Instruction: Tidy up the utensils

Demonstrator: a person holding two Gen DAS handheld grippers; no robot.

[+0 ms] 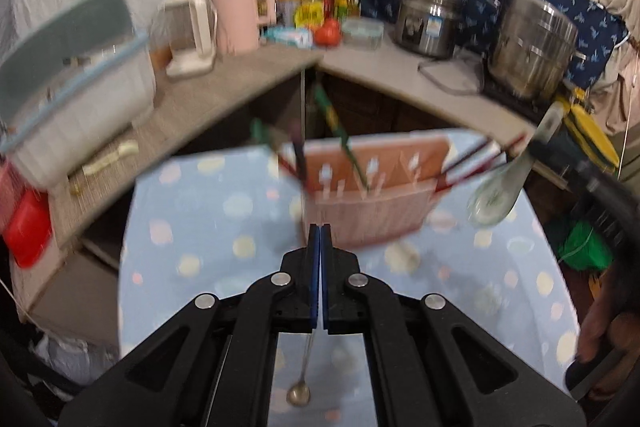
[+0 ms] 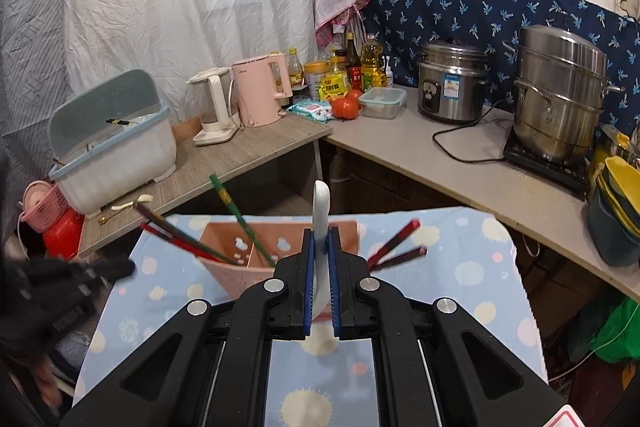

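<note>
White spoon bowl hidden, right gripper

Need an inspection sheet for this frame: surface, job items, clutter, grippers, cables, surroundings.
Surface: small table under a blue dotted cloth.
Job's things: pink utensil holder holding green chopsticks and red chopsticks; white ceramic spoon; thin metal spoon.
Clutter: nothing seen on the cloth.
Grippers: right hand-held gripper shut on the white ceramic spoon; left hand-held gripper shut on the thin metal spoon.
Cables: black cord on the counter.
Surroundings: rice cooker, steamer pot, pink kettle.
</note>
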